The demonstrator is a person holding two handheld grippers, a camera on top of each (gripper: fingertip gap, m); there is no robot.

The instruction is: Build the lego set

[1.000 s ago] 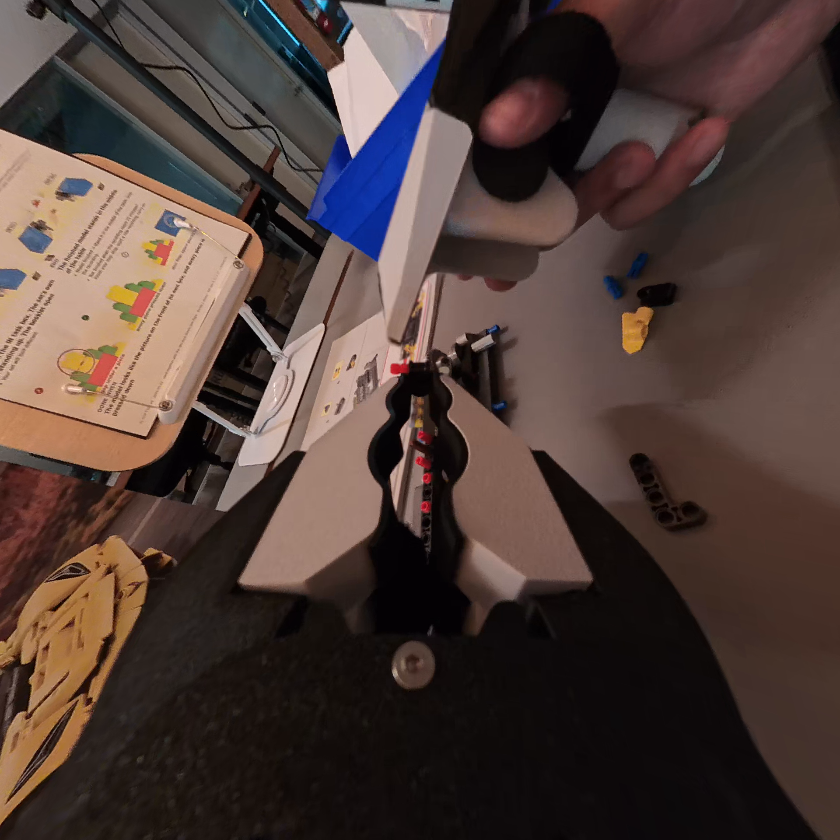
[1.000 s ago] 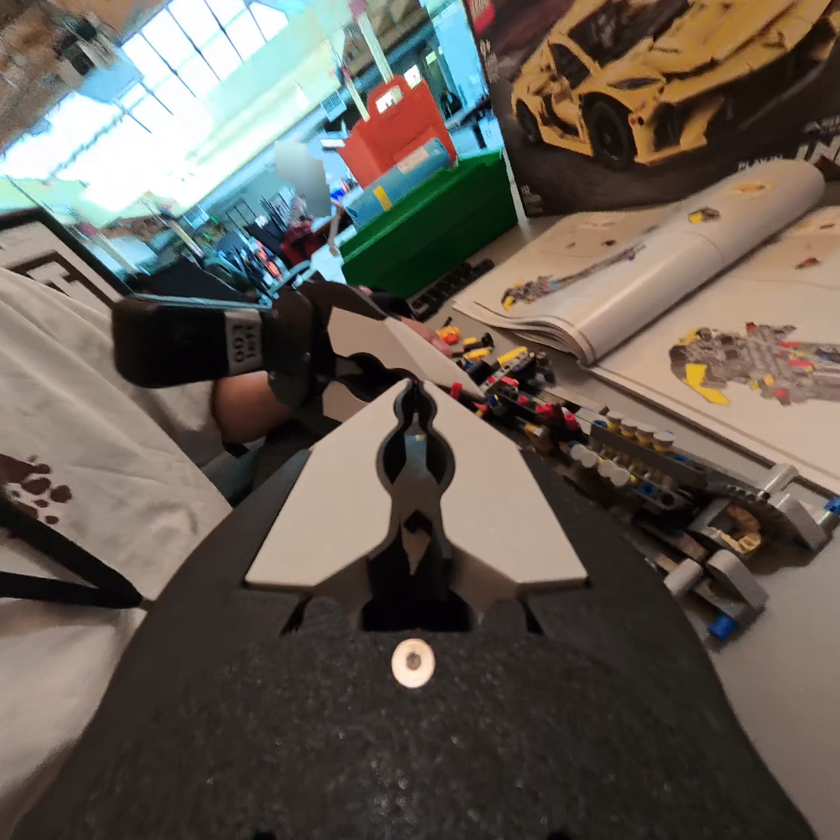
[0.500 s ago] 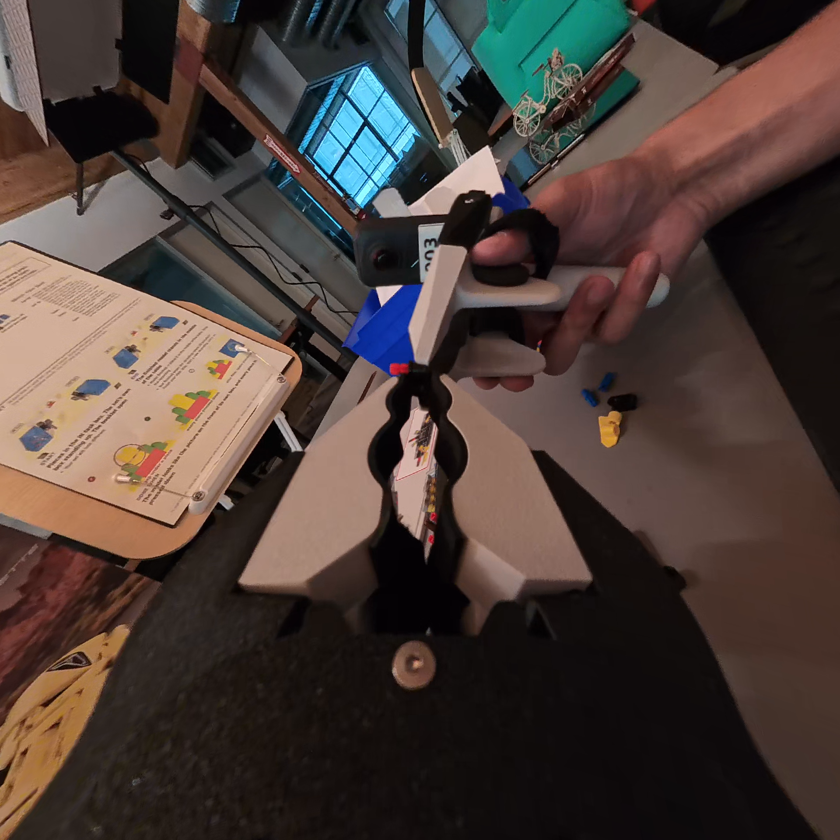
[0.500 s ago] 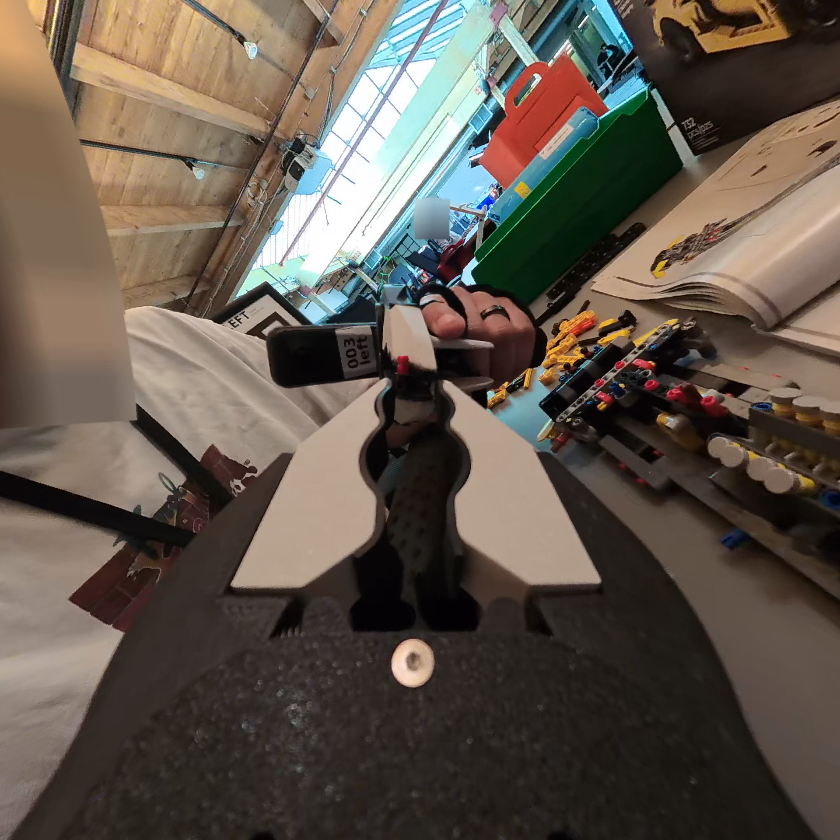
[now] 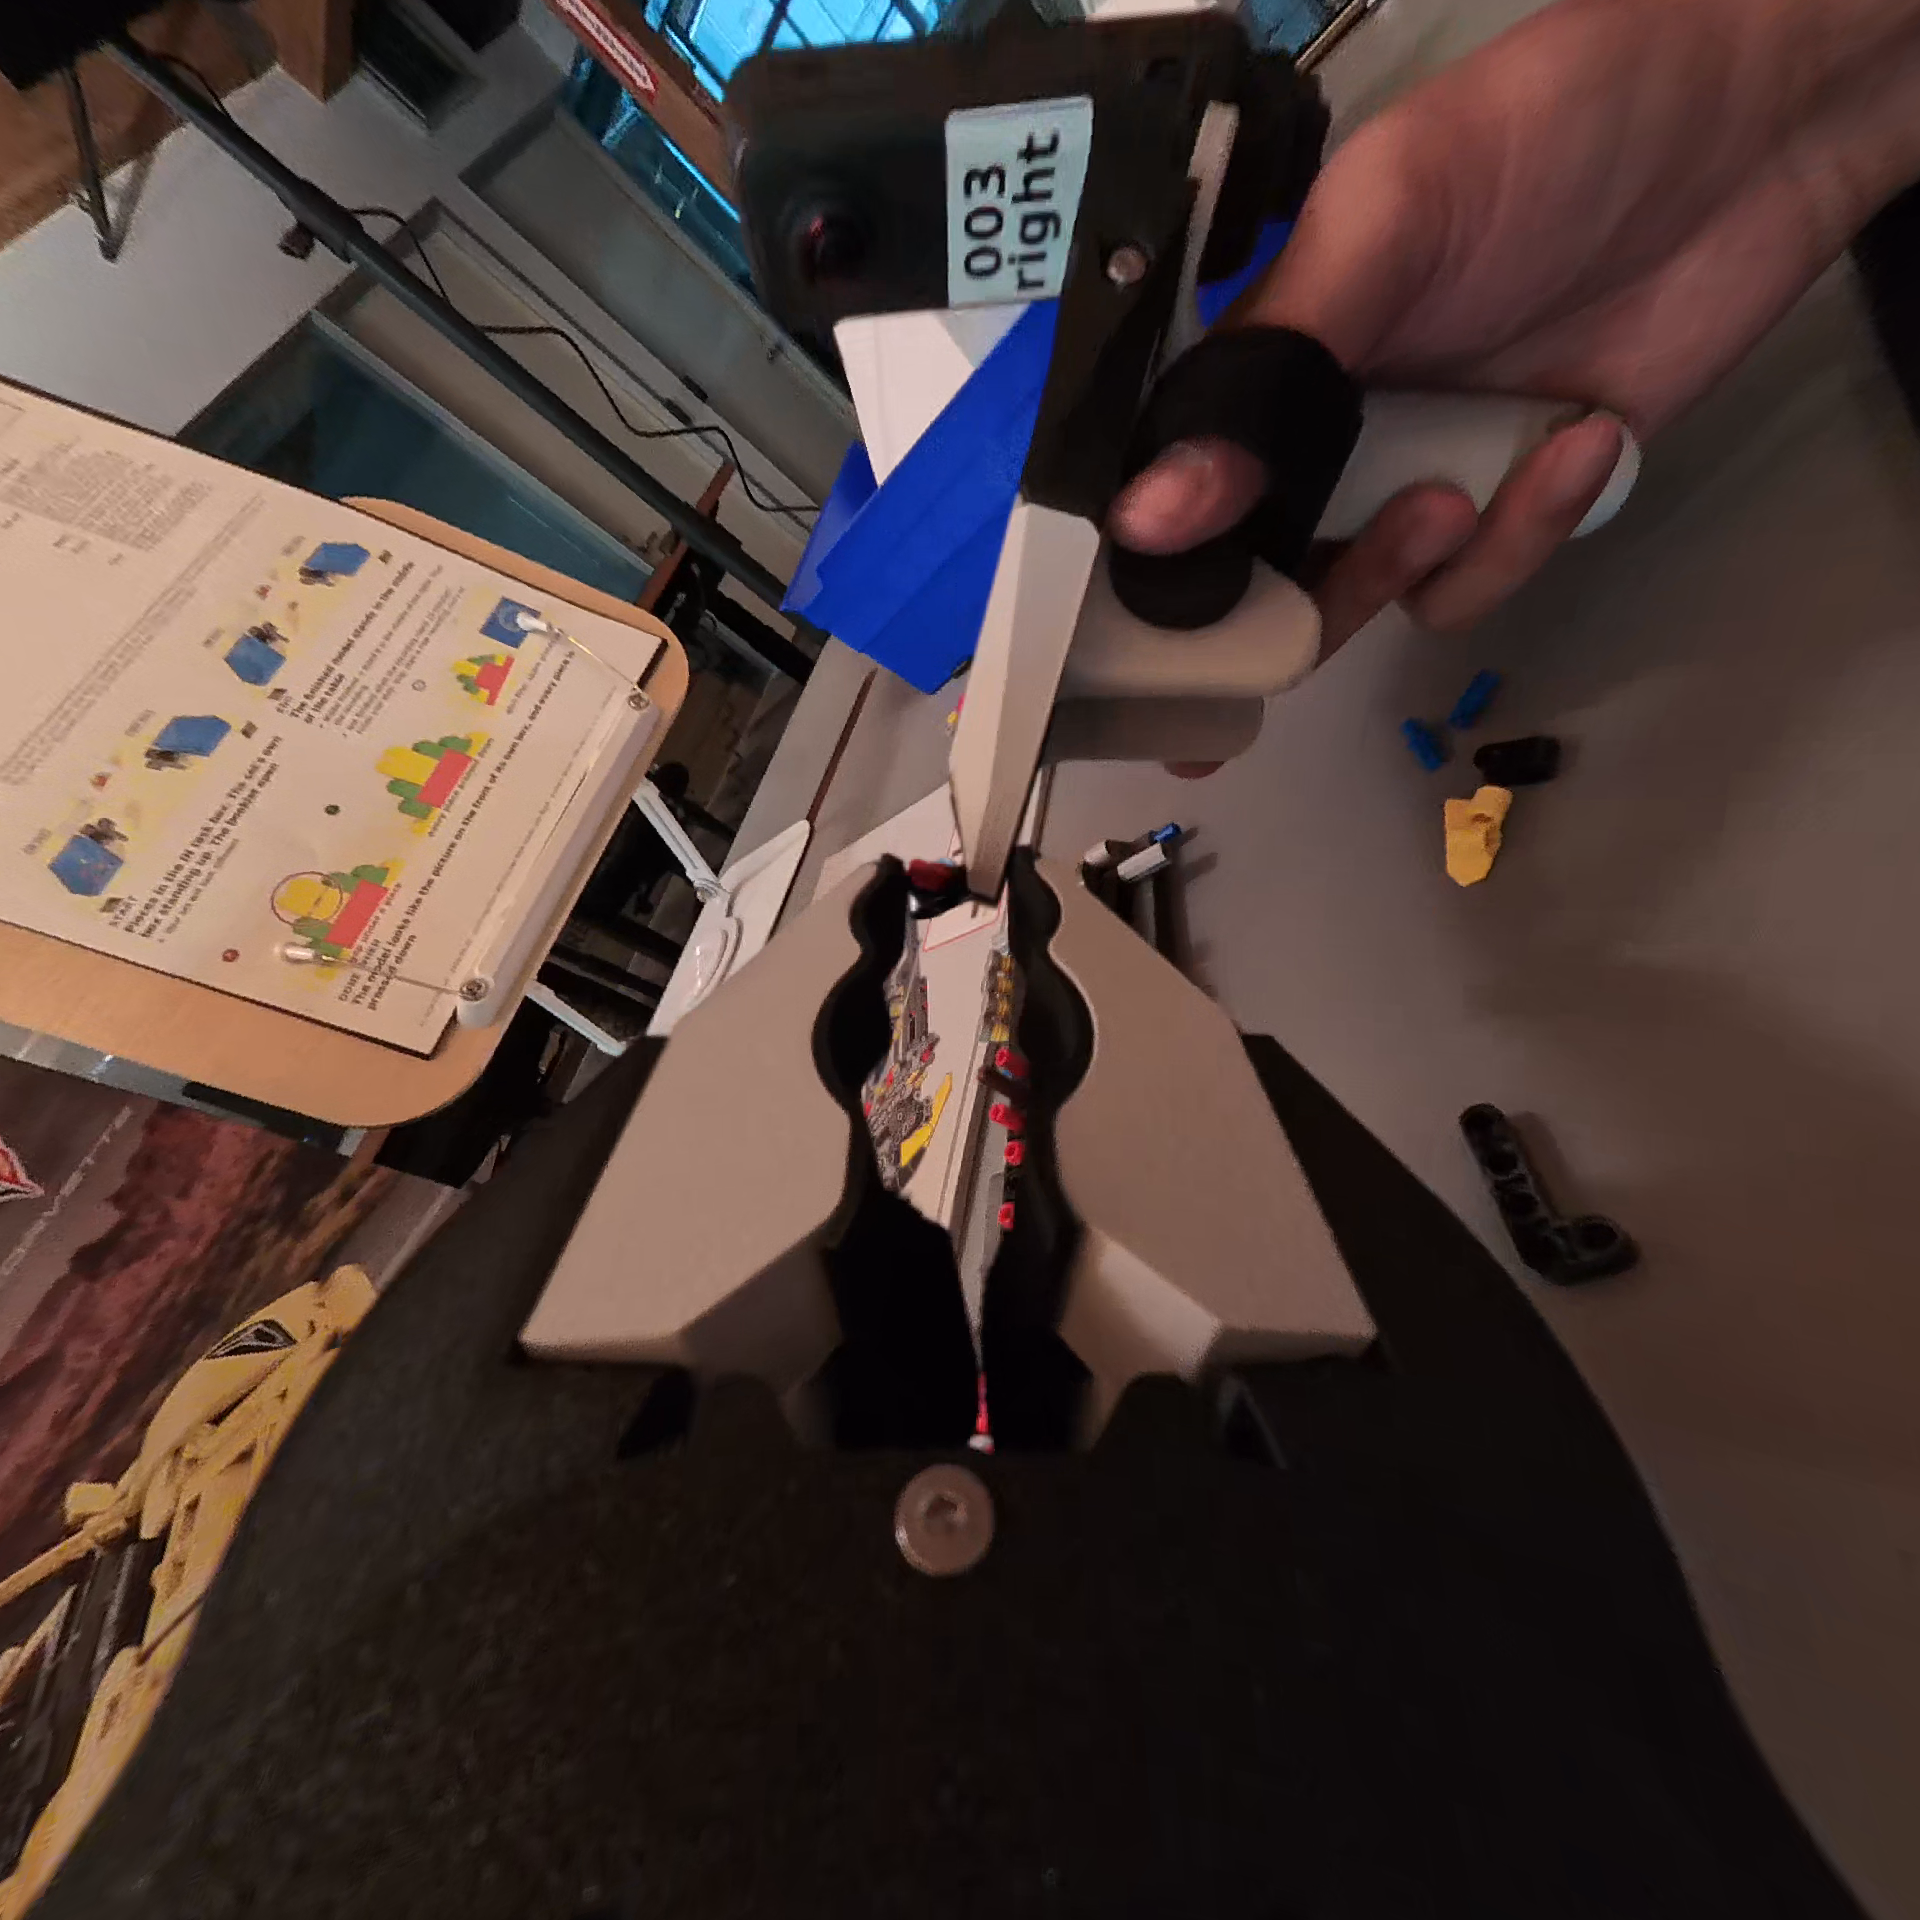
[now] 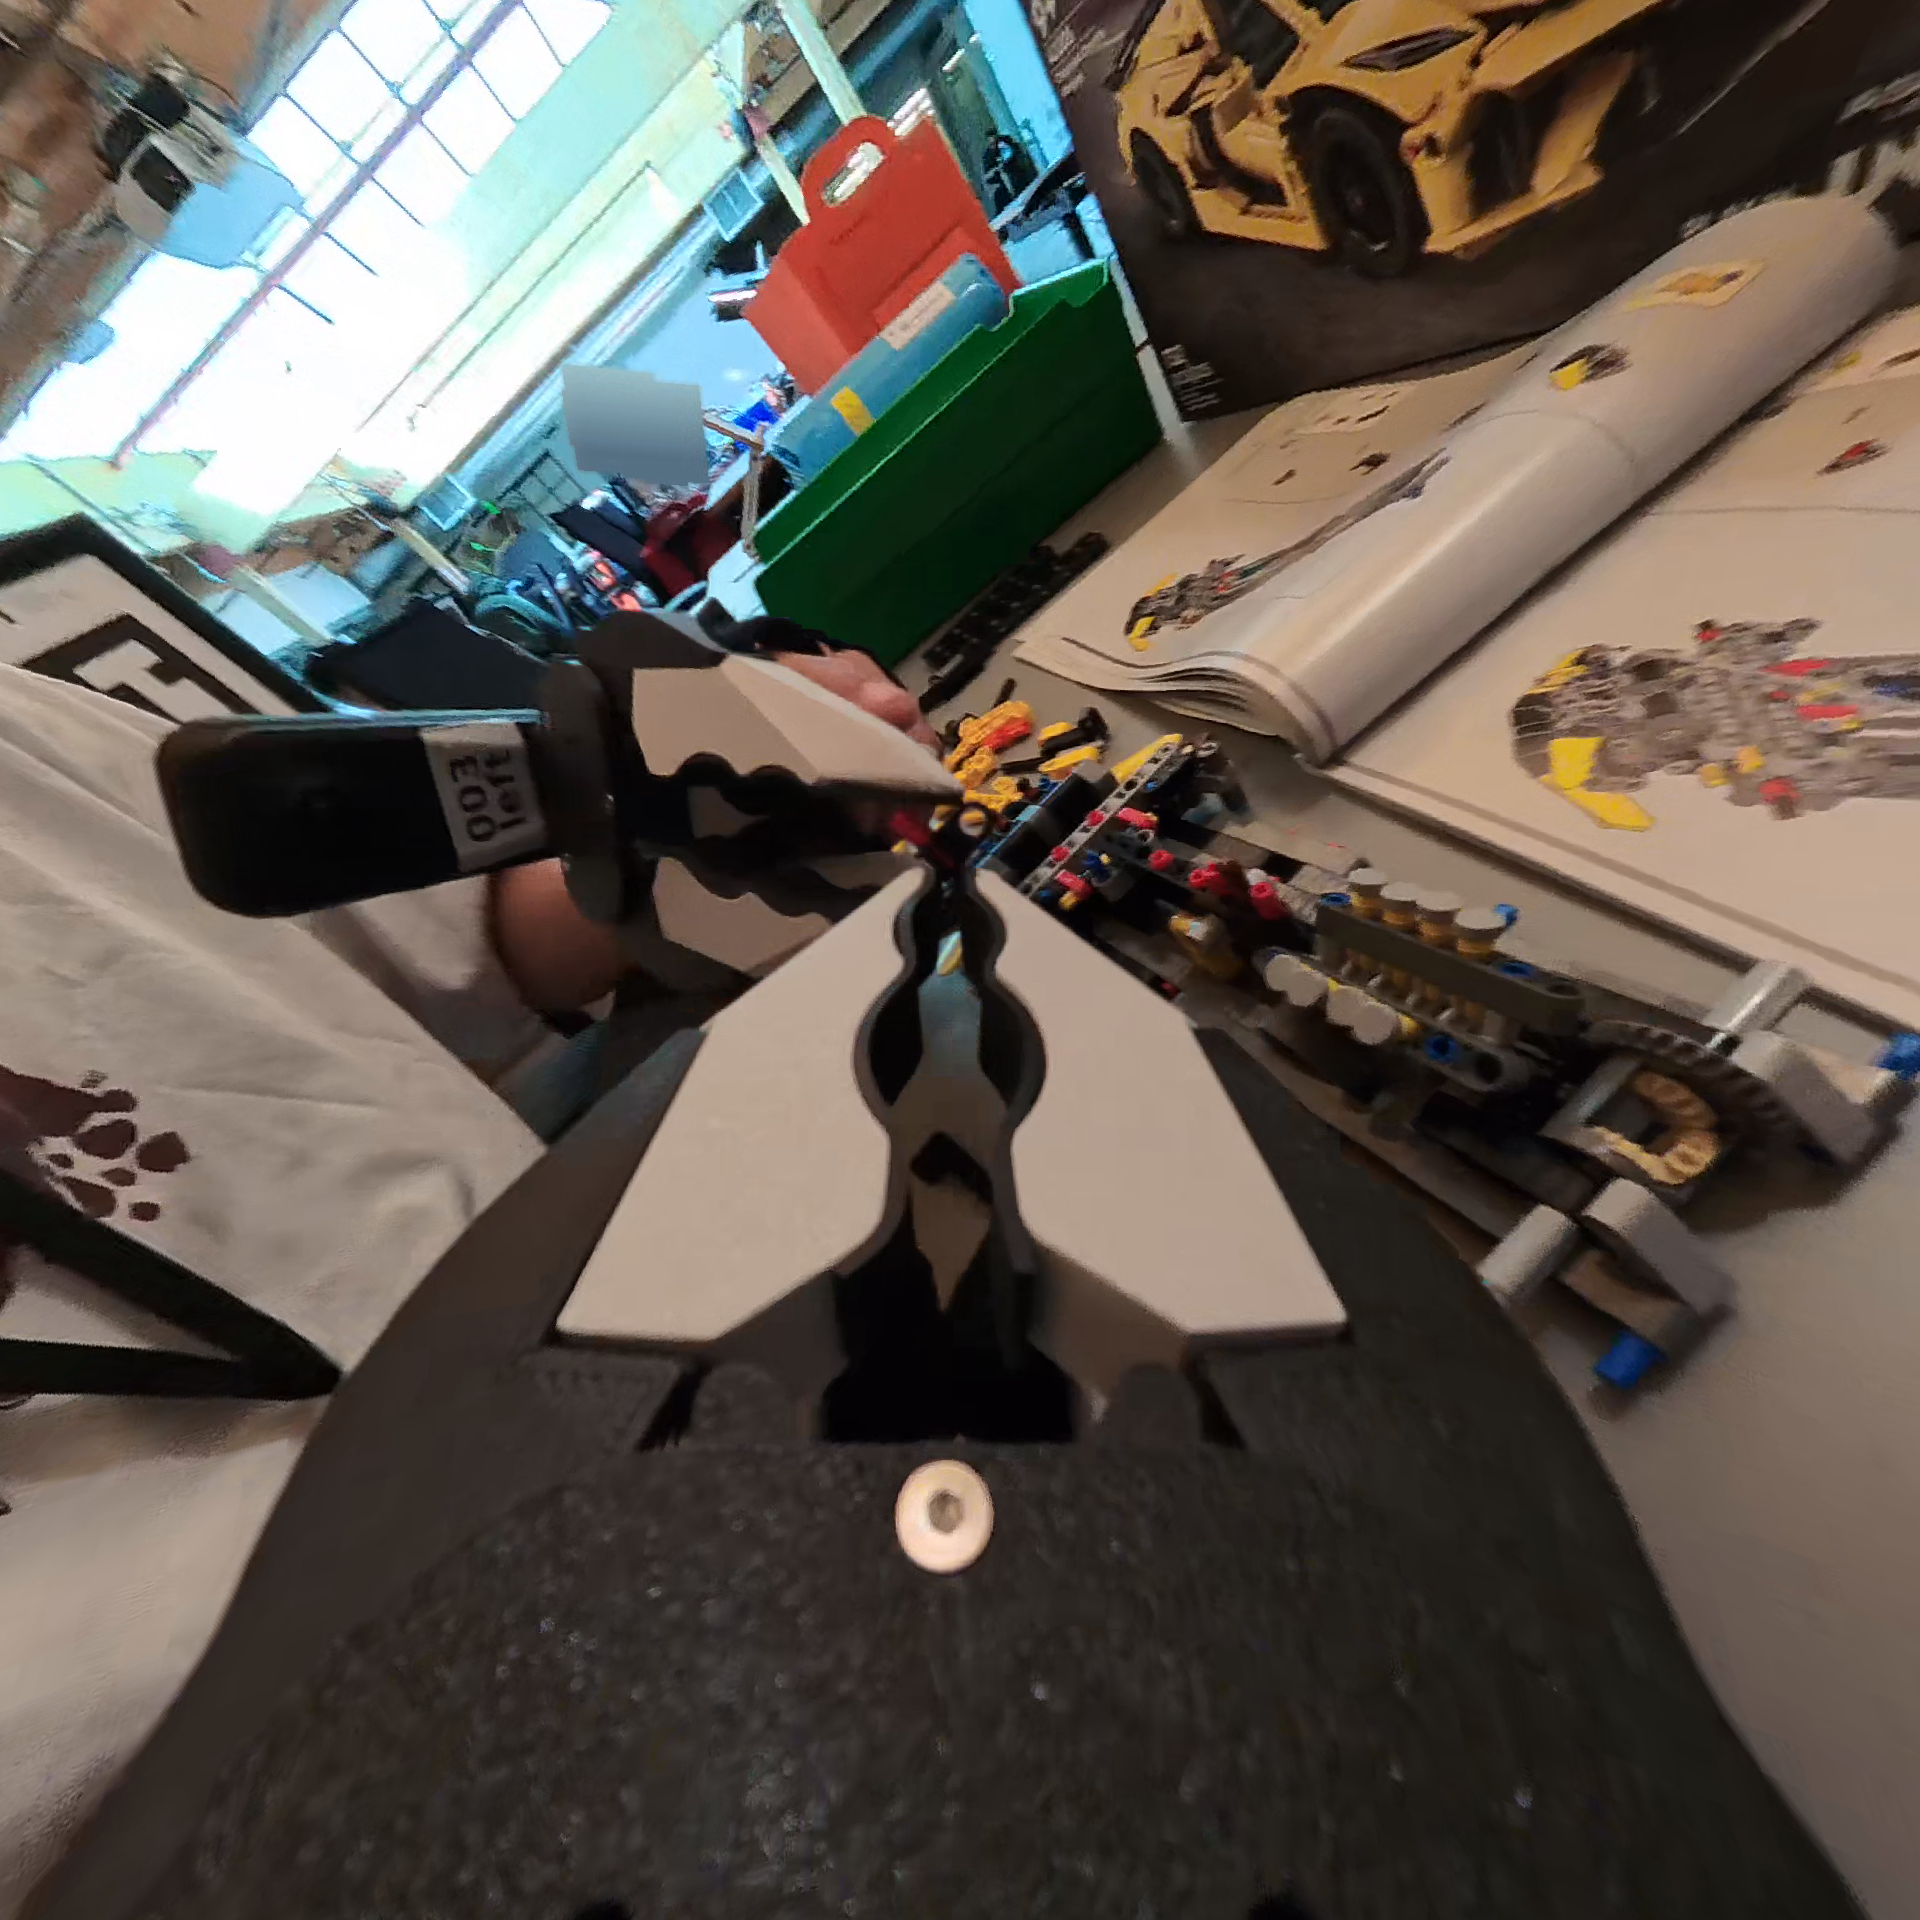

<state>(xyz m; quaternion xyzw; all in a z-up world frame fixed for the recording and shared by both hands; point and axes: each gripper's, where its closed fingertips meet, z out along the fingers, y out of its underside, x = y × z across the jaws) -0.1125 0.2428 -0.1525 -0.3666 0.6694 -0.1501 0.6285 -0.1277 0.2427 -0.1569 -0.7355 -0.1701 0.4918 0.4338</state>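
Note:
My left gripper is shut on a small red pin at its tips. My right gripper, held by a hand, is nearly shut with a small black piece at its tips; the grip is partly hidden. The two grippers meet tip to tip above the table. The right gripper comes down from above in the left wrist view. The left gripper reaches in from the left with the red pin. The long grey chassis build lies just beyond.
An open instruction booklet and the yellow-car box lie behind the build. A green bin and loose parts are farther back. A yellow piece, blue pins and a black angled beam lie on the table. Only a small space, under 4 cm, lies between the two pairs of fingers.
Both grippers have tilted back down toward the table and closed in on each other. Their tips now meet, the black piece against the red pin.

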